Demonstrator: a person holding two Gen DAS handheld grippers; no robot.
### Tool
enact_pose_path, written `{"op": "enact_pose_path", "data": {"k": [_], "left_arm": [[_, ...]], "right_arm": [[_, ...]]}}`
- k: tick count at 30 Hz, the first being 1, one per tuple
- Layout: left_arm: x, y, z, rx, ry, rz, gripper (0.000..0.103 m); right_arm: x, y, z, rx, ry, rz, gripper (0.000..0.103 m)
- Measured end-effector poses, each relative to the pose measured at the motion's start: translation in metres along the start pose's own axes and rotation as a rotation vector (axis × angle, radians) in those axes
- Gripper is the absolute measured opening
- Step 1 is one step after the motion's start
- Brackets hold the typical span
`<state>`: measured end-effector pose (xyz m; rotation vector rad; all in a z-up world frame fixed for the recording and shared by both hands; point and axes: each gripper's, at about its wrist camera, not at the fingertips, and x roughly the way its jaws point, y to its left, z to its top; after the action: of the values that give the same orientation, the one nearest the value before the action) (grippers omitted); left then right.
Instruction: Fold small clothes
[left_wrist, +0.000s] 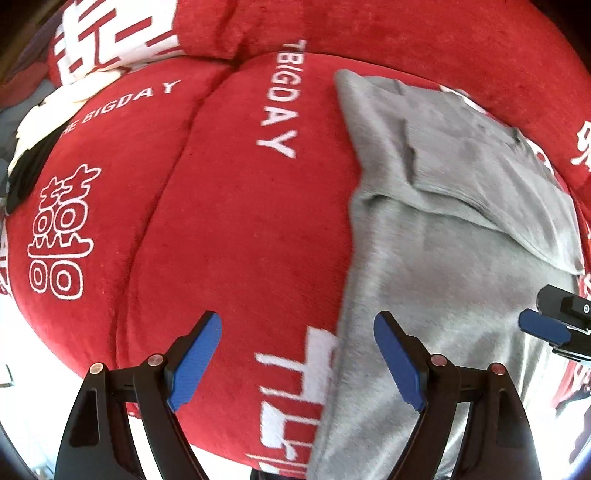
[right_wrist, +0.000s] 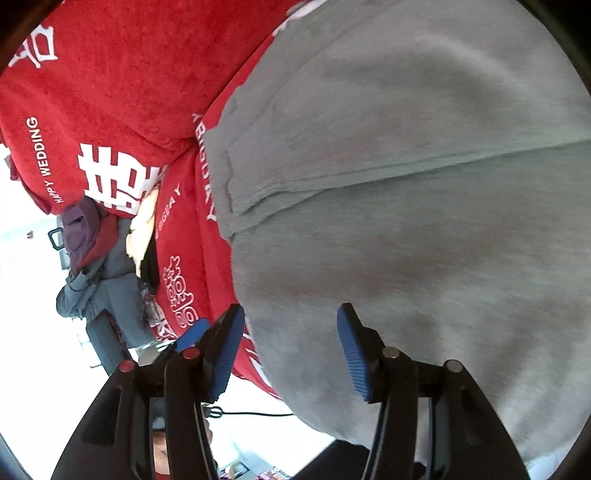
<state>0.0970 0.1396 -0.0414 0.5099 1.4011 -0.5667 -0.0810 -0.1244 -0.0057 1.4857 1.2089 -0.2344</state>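
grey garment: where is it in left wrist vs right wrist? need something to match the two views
Left wrist: grey garment fills the right half, one layer folded over at its upper part, lying on the red cover.
Right wrist: it fills the centre and right, with a fold edge running across the middle.
Shared landmark: white BIGDAY lettering along the garment's left edge.

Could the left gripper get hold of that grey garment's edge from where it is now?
Probably yes. The left gripper is open with nothing between its fingers, and the grey garment lies flat on the red sofa cover, its edge just ahead. The right gripper, also open, hangs off to the side, not between.
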Motion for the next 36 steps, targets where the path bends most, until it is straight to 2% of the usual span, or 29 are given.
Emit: {"op": "enact_pose_path", "data": {"k": [2,4,5,7,11,15,18,21,26,36], "left_arm": [[-0.003,-0.009,-0.001,0.011,0.009,-0.01,0.085],[-0.005,-0.016,-0.001,0.034,0.0,-0.007,0.092],[-0.006,-0.021,-0.001,0.045,-0.005,-0.006,0.102],[-0.007,-0.03,0.0,0.07,-0.012,-0.004,0.102],[-0.001,-0.047,-0.002,0.113,0.025,-0.002,0.102],[0.003,-0.057,-0.007,0.129,0.055,0.018,0.102],[0.01,-0.061,-0.011,0.136,0.088,0.047,0.102],[0.016,-0.065,-0.014,0.137,0.118,0.077,0.102],[0.013,-0.077,-0.022,0.136,0.137,0.068,0.102],[0.004,-0.114,-0.046,0.073,0.147,0.06,0.102]], "right_arm": [[-0.011,-0.005,-0.003,-0.004,-0.014,-0.024,0.06],[-0.023,-0.012,-0.007,-0.008,-0.03,-0.053,0.063],[-0.029,-0.015,-0.008,-0.008,-0.037,-0.063,0.064],[-0.04,-0.024,-0.012,-0.005,-0.05,-0.088,0.068],[-0.058,-0.041,-0.02,-0.006,-0.084,-0.166,0.079],[-0.074,-0.058,-0.027,-0.029,-0.113,-0.257,0.08],[-0.081,-0.069,-0.031,-0.062,-0.109,-0.347,0.08],[-0.087,-0.081,-0.033,-0.075,-0.096,-0.399,0.08],[-0.097,-0.095,-0.031,-0.108,-0.088,-0.451,0.08],[-0.112,-0.113,-0.023,-0.192,-0.043,-0.472,0.08]]}}
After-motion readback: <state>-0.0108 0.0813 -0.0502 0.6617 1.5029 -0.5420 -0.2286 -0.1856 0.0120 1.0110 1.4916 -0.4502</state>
